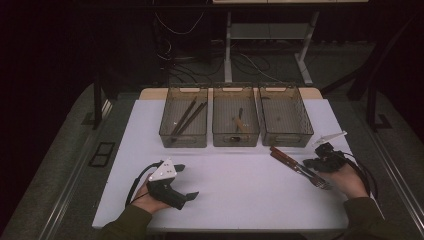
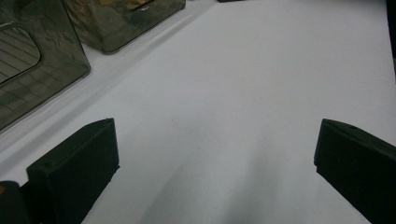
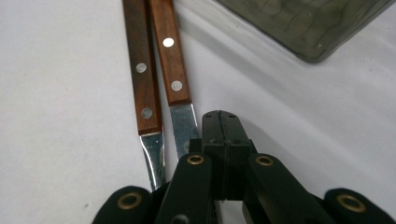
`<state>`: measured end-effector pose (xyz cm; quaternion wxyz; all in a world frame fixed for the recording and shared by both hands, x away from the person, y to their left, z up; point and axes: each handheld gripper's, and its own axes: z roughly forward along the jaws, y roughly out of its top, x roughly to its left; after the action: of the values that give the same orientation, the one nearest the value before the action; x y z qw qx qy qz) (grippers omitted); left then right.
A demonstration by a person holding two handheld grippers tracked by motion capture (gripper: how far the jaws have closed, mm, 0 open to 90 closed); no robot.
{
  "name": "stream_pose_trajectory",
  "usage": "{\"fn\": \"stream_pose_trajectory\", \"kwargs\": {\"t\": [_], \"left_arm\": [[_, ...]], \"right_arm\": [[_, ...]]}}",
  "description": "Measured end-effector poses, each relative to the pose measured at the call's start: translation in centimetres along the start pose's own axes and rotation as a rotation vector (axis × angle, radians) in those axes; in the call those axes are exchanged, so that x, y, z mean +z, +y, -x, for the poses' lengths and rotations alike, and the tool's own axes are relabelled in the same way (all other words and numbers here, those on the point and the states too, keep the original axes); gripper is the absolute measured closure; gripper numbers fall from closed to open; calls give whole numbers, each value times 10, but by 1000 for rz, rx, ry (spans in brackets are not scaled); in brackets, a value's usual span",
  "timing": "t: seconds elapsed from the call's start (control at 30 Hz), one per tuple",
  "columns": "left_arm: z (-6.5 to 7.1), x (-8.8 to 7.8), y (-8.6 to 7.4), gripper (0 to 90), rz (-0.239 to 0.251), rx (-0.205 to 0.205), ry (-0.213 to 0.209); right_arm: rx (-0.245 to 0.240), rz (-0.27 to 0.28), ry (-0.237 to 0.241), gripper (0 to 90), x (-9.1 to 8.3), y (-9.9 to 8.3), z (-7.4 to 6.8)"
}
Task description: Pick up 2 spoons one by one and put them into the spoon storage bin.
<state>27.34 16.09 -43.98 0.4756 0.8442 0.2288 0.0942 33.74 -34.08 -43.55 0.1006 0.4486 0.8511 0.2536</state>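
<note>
Here, the right gripper (image 1: 320,161) sits over two wooden-handled utensils (image 1: 292,164) at the right of a white table (image 1: 235,190).

In the right gripper view its jaws are pressed together with nothing between them, just beside the metal necks of the utensils (image 3: 161,79), which lie side by side and touching. The left gripper (image 1: 182,181) rests at the table's near left, jaws wide apart over bare surface (image 2: 243,93). Three smoky plastic bins (image 1: 236,122) stand in a row behind; the left bin holds dark sticks (image 1: 186,120).
</note>
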Motion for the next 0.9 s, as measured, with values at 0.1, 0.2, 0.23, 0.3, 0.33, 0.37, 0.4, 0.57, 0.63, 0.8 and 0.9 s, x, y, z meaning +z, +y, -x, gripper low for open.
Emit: {"fn": "stream_pose_trajectory", "kwargs": {"t": [0.1, 0.2, 0.23, 0.3, 0.33, 0.37, 0.4, 0.57, 0.63, 0.8, 0.9], "left_arm": [[0, 0, 0, 0, -1, 1, 0], [0, 0, 0, 0, -3, 3, 0], [0, 0, 0, 0, -1, 2, 0], [0, 0, 0, 0, -1, 2, 0], [0, 0, 0, 0, -1, 2, 0], [0, 0, 0, 0, -3, 2, 0], [0, 0, 0, 0, -2, 2, 0], [0, 0, 0, 0, -2, 2, 0], [0, 0, 0, 0, -3, 2, 1], [1, 0, 0, 0, 0, 6, 0], [1, 0, 0, 0, -1, 5, 0]], "right_arm": [[-12, -5, 10, 900, -1, -2, -3], [-15, -7, 13, 900, -2, -2, -4], [-13, -7, 13, 900, -2, -2, -4], [-11, -4, 19, 900, -2, -3, -4], [-8, 5, 21, 900, -2, -3, -3], [-5, 11, 24, 900, -3, -3, -3], [-2, 24, 22, 900, -5, -3, -2], [20, 100, 34, 798, -20, -2, -2], [20, 127, 50, 739, -25, -1, -4], [-22, 155, 104, 612, -32, 4, -15], [-49, 147, 114, 583, -31, 7, -23]]}}
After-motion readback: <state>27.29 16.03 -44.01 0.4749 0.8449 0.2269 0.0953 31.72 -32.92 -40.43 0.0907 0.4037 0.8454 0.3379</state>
